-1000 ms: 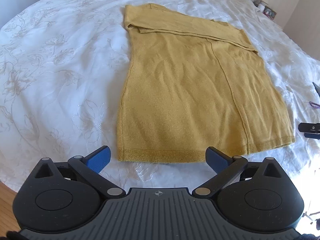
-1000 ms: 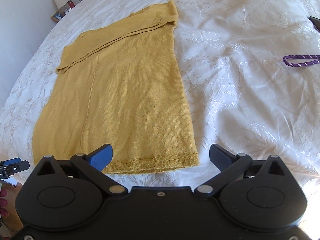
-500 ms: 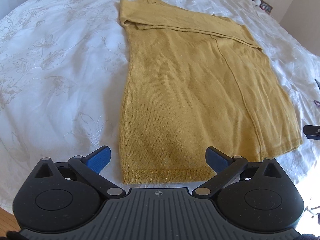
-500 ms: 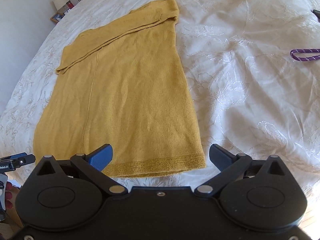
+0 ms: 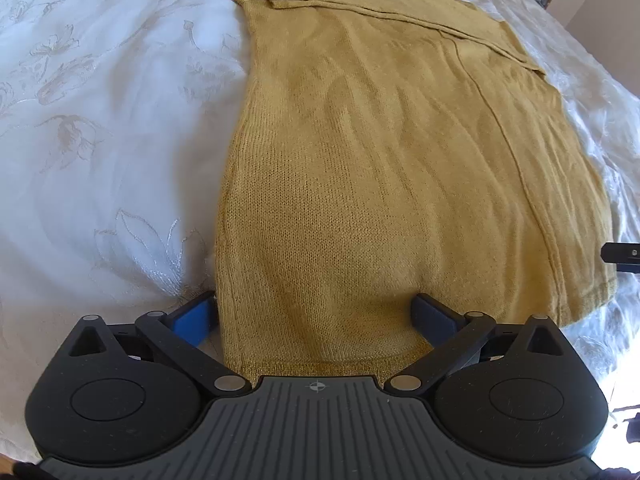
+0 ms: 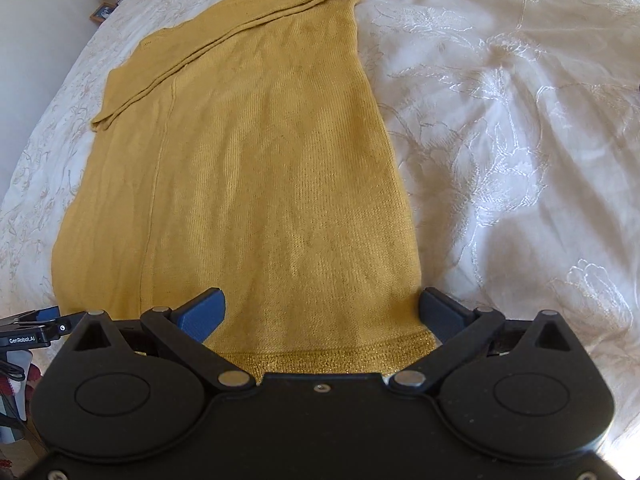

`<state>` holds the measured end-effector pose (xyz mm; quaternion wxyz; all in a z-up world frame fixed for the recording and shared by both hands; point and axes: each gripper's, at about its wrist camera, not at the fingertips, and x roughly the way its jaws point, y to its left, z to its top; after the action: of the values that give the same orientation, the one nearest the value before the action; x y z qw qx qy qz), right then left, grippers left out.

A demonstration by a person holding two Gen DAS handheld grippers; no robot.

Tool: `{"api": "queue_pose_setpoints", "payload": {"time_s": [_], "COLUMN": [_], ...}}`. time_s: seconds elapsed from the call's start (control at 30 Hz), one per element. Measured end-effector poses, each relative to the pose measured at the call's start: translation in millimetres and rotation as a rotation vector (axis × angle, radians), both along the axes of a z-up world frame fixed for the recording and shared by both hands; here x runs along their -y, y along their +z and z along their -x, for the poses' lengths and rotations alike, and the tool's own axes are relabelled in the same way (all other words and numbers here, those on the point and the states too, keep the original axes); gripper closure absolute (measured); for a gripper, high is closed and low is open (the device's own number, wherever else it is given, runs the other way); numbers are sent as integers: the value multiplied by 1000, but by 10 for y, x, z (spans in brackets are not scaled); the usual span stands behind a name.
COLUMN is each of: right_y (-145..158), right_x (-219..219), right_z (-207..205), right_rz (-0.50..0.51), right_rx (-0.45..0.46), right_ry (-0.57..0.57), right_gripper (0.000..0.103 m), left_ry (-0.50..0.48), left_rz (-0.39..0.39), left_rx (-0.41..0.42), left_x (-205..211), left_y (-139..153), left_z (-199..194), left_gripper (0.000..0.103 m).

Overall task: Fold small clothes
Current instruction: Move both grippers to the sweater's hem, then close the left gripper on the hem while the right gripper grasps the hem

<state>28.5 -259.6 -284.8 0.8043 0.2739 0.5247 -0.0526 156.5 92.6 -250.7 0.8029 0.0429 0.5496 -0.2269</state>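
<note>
Yellow sweater lies flat on the bed, sleeves already folded across the top. Left gripper and right gripper both gape wide over the hem corners (nothing pinched yet). I'd grab both layers evenly, then lift together.

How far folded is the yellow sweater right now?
Partly folded: the sweater lies flat on the bedspread, sleeves folded across its top, body still at full length.
</note>
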Motion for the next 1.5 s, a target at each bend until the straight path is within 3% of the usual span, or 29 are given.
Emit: {"api": "queue_pose_setpoints", "payload": {"time_s": [0.17, 0.3, 0.53, 0.67, 0.8, 0.87, 1.07, 1.13, 1.17, 1.2, 1.23, 1.27, 1.3, 1.4, 1.5], "right_y": [-22, 98, 7, -36, -66, -70, -57, -46, -41, -36, -32, -25, -27, 28, 131], "right_x": [7, 6, 108, 196, 278, 314, 284, 247, 233, 223, 212, 201, 189, 170, 152], "right_z": [54, 109, 44, 39, 87, 110, 97, 91, 91, 93, 91, 92, 93, 106, 127], "right_rz": [-9, 61, 5, -57, -135, -182, -213, -219, -222, -224, -219, -206, -211, -225, -249], "right_rx": [14, 52, 51, 70, 97, 89, 43, 32, 31, 30, 22, 15, 17, 37, 80], "right_ry": [1, 5, 4, -14, -29, -33, -41, -28, -23, -21, -19, -19, -18, -14, -28], "right_gripper": [0, 0, 0, 0, 0, 0, 1, 7, 18, 38, 49, 74, 84, 88, 89], "left_ry": [13, 24, 10, 9, 22, 23, 21, 28, 32, 36, 41, 45, 49, 63, 74], "left_rz": [4, 5, -18, -6, 19, 32, 42, 47, 51, 56, 56, 57, 60, 68, 89], "left_rx": [24, 29, 7, 18, 16, 12, 15, 14, 13, 12, 13, 15, 17, 34, 54], "left_x": [-32, -39, 4, -37, -112, -139, -120, -124, -128, -133, -134, -137, -143, -157, -174], "left_y": [7, 8, 28, 60, 110, 132, 150, 151, 156, 165, 171, 181, 193, 245, 324], "left_z": [62, 76, 18, 31, 48, 51, 78, 80, 84, 87, 90, 93, 99, 129, 161], "left_gripper": [0, 0, 2, 17, 43, 51, 58, 63, 67, 73, 77, 81, 85, 93, 94]}}
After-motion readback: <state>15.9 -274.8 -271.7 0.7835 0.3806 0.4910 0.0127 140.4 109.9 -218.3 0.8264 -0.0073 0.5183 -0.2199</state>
